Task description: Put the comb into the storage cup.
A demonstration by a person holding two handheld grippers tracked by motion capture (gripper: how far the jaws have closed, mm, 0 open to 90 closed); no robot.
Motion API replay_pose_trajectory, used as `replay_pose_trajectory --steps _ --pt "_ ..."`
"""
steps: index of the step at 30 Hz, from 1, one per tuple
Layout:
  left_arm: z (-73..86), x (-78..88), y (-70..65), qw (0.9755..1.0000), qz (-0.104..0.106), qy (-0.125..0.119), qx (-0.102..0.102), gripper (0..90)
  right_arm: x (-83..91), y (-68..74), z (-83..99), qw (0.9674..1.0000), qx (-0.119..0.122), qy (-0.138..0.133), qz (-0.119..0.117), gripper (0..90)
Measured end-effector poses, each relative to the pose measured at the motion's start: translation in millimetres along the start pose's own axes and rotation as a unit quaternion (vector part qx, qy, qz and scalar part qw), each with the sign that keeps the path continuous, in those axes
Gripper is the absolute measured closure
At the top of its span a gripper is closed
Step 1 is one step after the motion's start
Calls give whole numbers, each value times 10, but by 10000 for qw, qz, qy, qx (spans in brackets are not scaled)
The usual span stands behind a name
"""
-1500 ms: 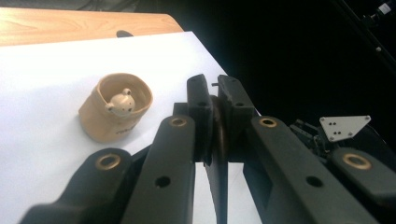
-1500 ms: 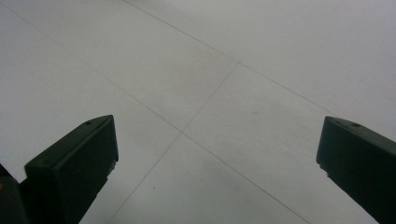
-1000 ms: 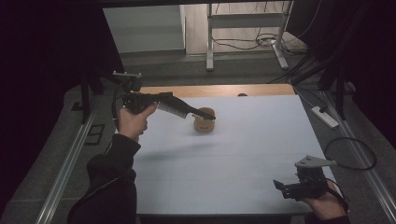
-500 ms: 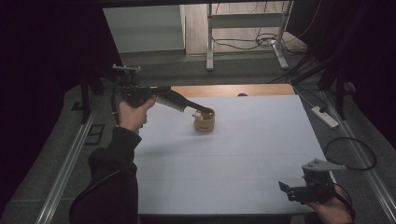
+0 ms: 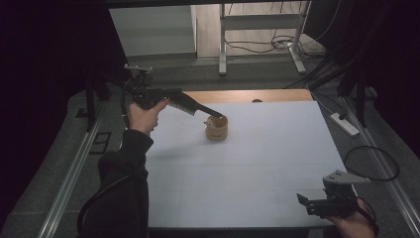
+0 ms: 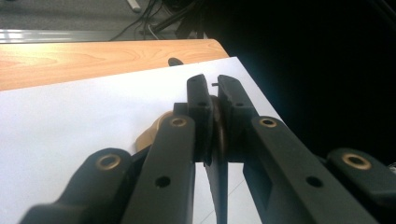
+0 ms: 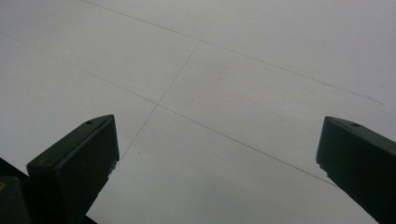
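1. Left gripper [image 5: 214, 115] is held out over the far left part of the white sheet [image 5: 257, 163], jaws reaching right toward the wooden cup [image 5: 216, 128].
2. Cup stands upright on the sheet, far half, left of centre, near the bare wood strip [image 5: 247, 95] at the table's far edge.
3. Left gripper view: jaws pressed together on the cup's rim [image 6: 217, 128], one jaw each side of the wall; the cup's tan side [image 6: 152, 133] shows left of the jaws.
4. Whether the cup is lifted off the sheet or resting on it cannot be told.
5. Right gripper [image 5: 317, 203] sits low at the near right corner of the sheet, well apart from the cup.
6. Right gripper view: jaws spread wide, nothing between them, plain sheet [image 7: 224, 93] below.
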State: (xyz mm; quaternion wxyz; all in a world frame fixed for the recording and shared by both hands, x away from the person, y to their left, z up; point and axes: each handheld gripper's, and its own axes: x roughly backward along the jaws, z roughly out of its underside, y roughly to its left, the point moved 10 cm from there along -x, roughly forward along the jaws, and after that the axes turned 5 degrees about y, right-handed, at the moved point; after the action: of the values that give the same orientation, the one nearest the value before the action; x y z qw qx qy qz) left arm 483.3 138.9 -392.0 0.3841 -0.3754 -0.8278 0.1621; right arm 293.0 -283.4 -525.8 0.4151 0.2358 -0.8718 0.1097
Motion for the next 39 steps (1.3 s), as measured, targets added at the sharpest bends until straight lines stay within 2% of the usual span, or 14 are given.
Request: replay_pose_trajectory --steps 20,39 --pt "-73 -266 93 9992 -326 213 24 836 25 -10 -5 9999 -75 -98 -43 0" --pt "-35 -470 205 9980 -426 432 183 836 10 -11 4 9999 -84 -30 -56 0"
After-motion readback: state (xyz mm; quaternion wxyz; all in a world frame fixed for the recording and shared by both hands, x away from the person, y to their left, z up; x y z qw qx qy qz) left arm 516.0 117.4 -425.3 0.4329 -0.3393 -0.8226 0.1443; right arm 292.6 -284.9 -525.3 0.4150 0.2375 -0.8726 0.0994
